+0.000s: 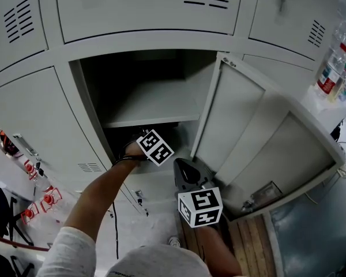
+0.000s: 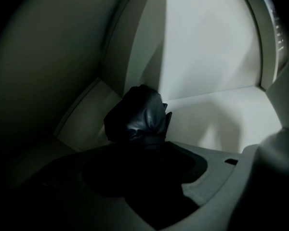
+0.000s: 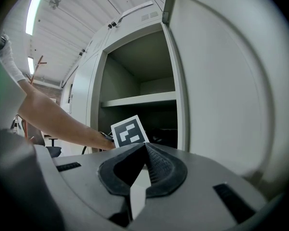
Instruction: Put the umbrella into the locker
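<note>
Nearly stowed: umbrella inside the lower compartment, release not yet made

The umbrella (image 2: 137, 114), a dark folded bundle of fabric, is inside the locker (image 1: 91, 105), in the lower compartment under the shelf (image 1: 153, 105). In the left gripper view its far end points toward the pale back corner. Its near end runs down into the left claw (image 2: 145, 147), whose jaws lie deep in shadow and appear pinched on it. I cannot tell whether the bundle touches the compartment floor or hangs just above it. In the head view the left arm reaches through the opening with its marker cube (image 1: 155, 147) at the threshold, and the umbrella itself is lost in the dark behind it.

The right claw (image 3: 145, 150) waits outside, near the foot of the open door (image 1: 265, 137). Its jaws are pressed together with nothing between them. The door stands swung wide to the right, so the opening is free.

This looks like the placing step, close to its end. The next move calls for settling the bundle onto the compartment floor and then spreading the left jaws. After that the claw should draw straight back out under the shelf. The fabric is soft and may cling to the pads or snag, so a slow opening and a level retreat seem wise. The right claw is well placed to push the door afterwards, though the task does not ask for that.
</note>
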`<state>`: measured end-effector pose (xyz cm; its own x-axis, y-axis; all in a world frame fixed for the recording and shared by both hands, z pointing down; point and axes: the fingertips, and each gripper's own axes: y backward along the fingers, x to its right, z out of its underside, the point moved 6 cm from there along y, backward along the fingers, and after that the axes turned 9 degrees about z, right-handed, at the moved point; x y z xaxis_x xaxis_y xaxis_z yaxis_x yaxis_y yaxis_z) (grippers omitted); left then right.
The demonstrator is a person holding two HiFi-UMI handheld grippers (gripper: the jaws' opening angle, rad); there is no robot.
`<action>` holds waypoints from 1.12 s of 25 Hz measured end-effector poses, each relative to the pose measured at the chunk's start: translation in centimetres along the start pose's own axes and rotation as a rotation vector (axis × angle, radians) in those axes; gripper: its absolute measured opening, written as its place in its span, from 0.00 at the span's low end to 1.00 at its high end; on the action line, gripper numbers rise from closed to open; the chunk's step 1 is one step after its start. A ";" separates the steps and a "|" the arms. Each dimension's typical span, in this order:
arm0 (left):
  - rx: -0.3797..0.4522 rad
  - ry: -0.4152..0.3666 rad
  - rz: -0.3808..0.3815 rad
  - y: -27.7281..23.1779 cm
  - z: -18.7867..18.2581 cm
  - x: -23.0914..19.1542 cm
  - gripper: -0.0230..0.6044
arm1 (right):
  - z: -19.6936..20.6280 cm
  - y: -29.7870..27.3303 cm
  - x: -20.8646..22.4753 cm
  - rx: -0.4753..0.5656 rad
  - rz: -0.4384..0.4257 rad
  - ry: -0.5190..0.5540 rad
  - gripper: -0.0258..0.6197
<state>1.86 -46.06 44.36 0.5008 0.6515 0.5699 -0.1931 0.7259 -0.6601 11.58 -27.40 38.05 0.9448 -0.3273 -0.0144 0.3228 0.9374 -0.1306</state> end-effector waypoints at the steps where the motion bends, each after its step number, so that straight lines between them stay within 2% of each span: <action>1: 0.001 0.002 -0.002 0.0 0.0 0.0 0.44 | 0.0 0.0 0.0 0.000 -0.001 0.000 0.04; 6: 0.002 0.035 0.026 -0.2 0.1 -0.2 0.44 | 0.2 -0.2 -0.3 -0.004 -0.004 -0.001 0.04; 22: -0.001 0.040 0.035 -0.1 0.2 -0.3 0.47 | 0.0 -0.2 -0.5 -0.004 -0.005 -0.003 0.04; 28: 0.002 0.069 0.054 0.4 0.3 -0.3 0.49 | 0.1 -0.1 -0.6 -0.004 -0.007 -0.008 0.04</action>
<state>1.42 -45.94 44.07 0.5469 0.6729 0.4981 -0.2233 0.6907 -0.6878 10.97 -27.25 38.12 0.9430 -0.3327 -0.0061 0.3289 0.9347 -0.1344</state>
